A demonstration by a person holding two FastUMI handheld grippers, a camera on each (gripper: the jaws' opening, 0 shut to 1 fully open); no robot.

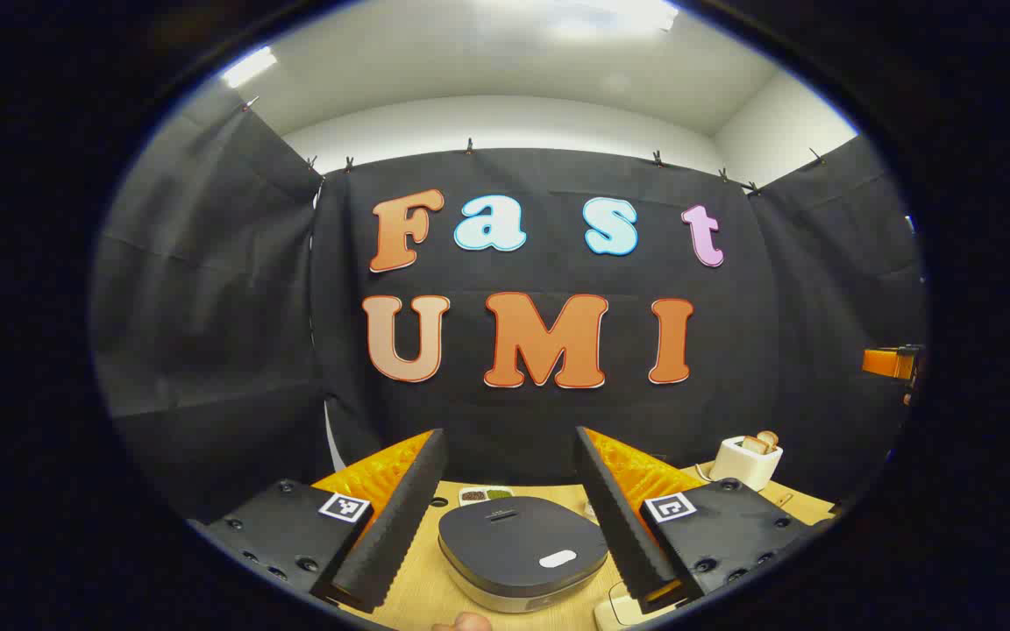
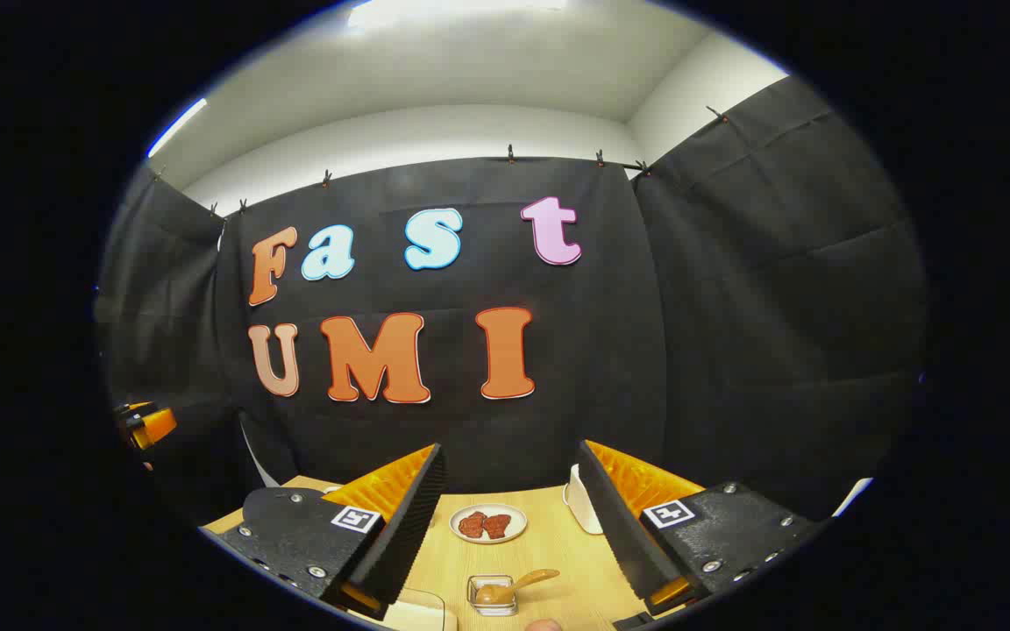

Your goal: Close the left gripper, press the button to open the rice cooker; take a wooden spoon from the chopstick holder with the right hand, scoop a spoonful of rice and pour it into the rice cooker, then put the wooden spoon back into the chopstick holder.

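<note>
The rice cooker (image 1: 518, 548) sits low on the wooden table (image 1: 417, 587), its dark lid down and a white button (image 1: 558, 558) on the near side. My left gripper (image 1: 508, 434) hangs above it, open, with the cooker between and beyond the fingers (image 1: 400, 517). In the right gripper view, a wooden spoon (image 2: 522, 581) rests with its bowl in a small clear container (image 2: 493, 594) on the table. My right gripper (image 2: 510, 445) is open and holds nothing; the spoon lies below and between its fingers (image 2: 619, 526).
A white toaster (image 1: 746, 460) with bread stands at the back right, and a small divided dish (image 1: 486, 495) behind the cooker. A plate (image 2: 487, 524) with red pieces and a white vessel (image 2: 584, 508) lie beyond the spoon. The other gripper (image 1: 891, 361) shows at the right edge.
</note>
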